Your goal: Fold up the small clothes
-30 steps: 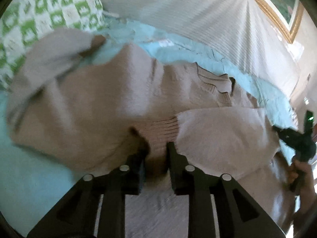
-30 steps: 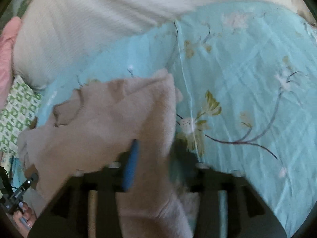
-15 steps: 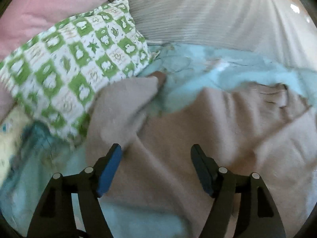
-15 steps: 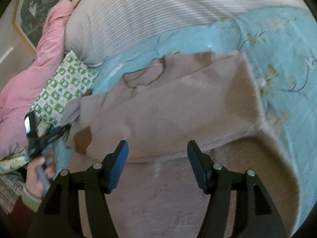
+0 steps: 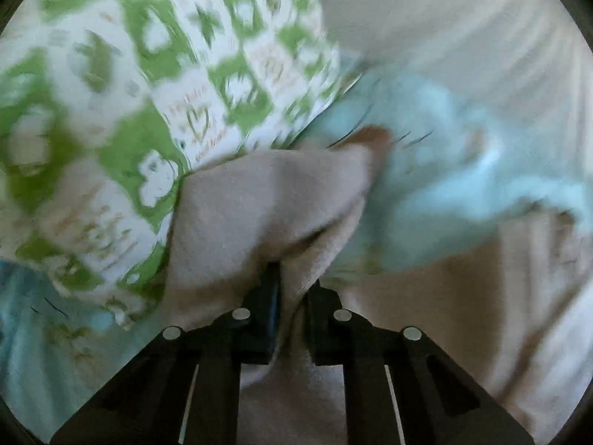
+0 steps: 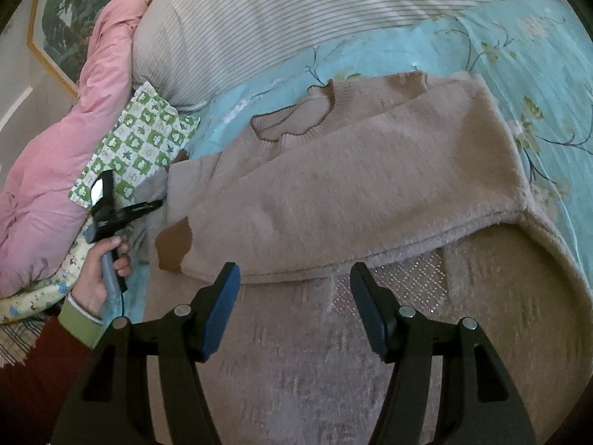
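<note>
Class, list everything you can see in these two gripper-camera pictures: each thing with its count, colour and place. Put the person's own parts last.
Sweater: one, beige with brown patches, spread on the bedsheet.
Bedsheet: one, light blue, floral, under the sweater.
Checked pillow: one, green and white, left of the sweater.
Striped pillow: one, pale, behind the sweater.
Quilt: one, pink, far left.
Framed picture: one, upper left.
Left gripper: black, shut on a sweater sleeve.
Right gripper: black, blue pads, open over the sweater.
Hand: one, green cuff, holding the left gripper.

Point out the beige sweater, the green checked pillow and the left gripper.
beige sweater (image 6: pixel 370 193): right wrist view, on the folded-over body panel.
green checked pillow (image 6: pixel 148 137): right wrist view, middle of its patterned face.
left gripper (image 5: pixel 292 296): left wrist view, between its fingers, shut on sweater fabric.
</note>
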Motion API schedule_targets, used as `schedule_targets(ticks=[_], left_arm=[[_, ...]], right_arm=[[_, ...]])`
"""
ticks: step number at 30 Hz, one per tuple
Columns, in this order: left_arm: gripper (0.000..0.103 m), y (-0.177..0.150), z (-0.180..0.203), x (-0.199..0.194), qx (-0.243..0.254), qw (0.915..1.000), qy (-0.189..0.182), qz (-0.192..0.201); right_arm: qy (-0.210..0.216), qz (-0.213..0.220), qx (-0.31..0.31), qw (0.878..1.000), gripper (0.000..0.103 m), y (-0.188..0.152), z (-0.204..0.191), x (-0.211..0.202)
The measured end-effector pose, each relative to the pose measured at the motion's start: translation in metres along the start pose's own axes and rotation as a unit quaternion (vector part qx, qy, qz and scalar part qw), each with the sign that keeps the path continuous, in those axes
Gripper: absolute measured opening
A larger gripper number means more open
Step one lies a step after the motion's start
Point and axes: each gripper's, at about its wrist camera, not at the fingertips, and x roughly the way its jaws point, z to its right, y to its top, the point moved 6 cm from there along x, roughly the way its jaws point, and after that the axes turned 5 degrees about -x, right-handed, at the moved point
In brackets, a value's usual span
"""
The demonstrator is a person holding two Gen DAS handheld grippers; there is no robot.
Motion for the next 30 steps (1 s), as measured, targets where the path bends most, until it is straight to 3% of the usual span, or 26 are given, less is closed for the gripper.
schedule_targets(ticks=[2, 5, 10, 13, 17, 24, 29, 30], left_arm=[[0.01, 0.0, 0.006, -0.032, -0.022, 0.9977, -0.062, 0.019], [0.01, -0.002, 0.035, -0.085, -0.031, 0.9853, -0.16, 0.05], [0.01, -0.009, 0.112, -0.14, -0.008, 0.9631, -0.259, 0.073], [0.011, -0.018, 0.162, -0.158, 0.02, 0.9532, -0.291, 0.081], [0.011, -0.044, 0.228, -0.148, 0.054, 0.9467, -0.312, 0.058], [0.014, -0.117, 0.287, -0.084, 0.111, 0.9506, -0.289, -0.026], [0.035, -0.144, 0.272, -0.105, 0.128, 0.9482, -0.29, -0.02], [0.046, -0.146, 0.265, -0.112, 0.127, 0.9493, -0.287, -0.015]], right_arm=[[0.002, 0.005, 0.005, 1.0, 0.063, -0.001, 0.001, -0.004], [0.004, 0.014, 0.011, 1.0, 0.063, -0.003, 0.001, -0.013], [0.002, 0.028, 0.024, 0.999, 0.063, -0.006, 0.005, -0.029], [-0.006, 0.037, 0.03, 0.999, 0.063, -0.01, 0.012, -0.04], [-0.02, 0.044, 0.046, 0.998, 0.063, -0.017, 0.028, -0.05], [-0.028, 0.029, 0.082, 0.996, 0.063, -0.032, 0.052, -0.046], [-0.01, 0.027, 0.076, 0.997, 0.063, -0.033, 0.043, -0.043], [-0.001, 0.026, 0.079, 0.997, 0.063, -0.033, 0.041, -0.042]])
